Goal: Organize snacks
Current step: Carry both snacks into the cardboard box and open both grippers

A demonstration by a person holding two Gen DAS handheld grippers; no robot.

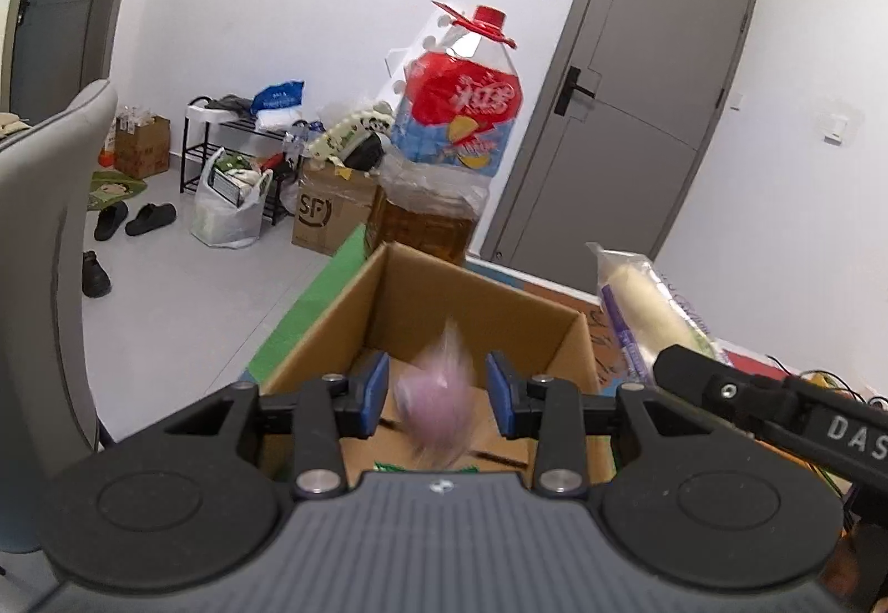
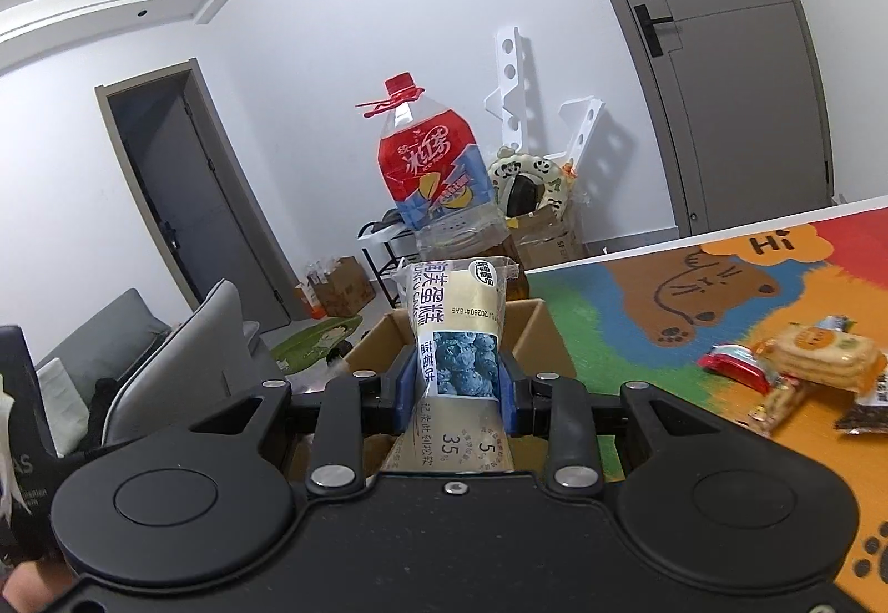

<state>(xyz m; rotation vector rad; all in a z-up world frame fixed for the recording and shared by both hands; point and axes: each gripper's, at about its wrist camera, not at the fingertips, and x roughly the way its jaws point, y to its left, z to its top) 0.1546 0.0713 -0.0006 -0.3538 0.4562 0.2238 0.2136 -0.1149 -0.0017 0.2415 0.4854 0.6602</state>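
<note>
Pink snack [image 1: 435,405] drops blurred between the left gripper's [image 1: 437,394] parted jaws into the cardboard box [image 1: 577,335]; the right gripper [image 2: 456,380], clamping a blueberry cake pack [image 2: 463,330], risks crushing it

Your left gripper [image 1: 437,394] is hanging with its blue pads [image 1: 375,394] spread wide apart, nothing pinched between them as far as the motion blur lets me tell. Your right gripper [image 2: 456,385] sits off to its right and a bit ahead, angled upward, jaws squeezed in tight on what you're holding, both blue pads [image 2: 404,391] pressed flat against its sides.
</note>
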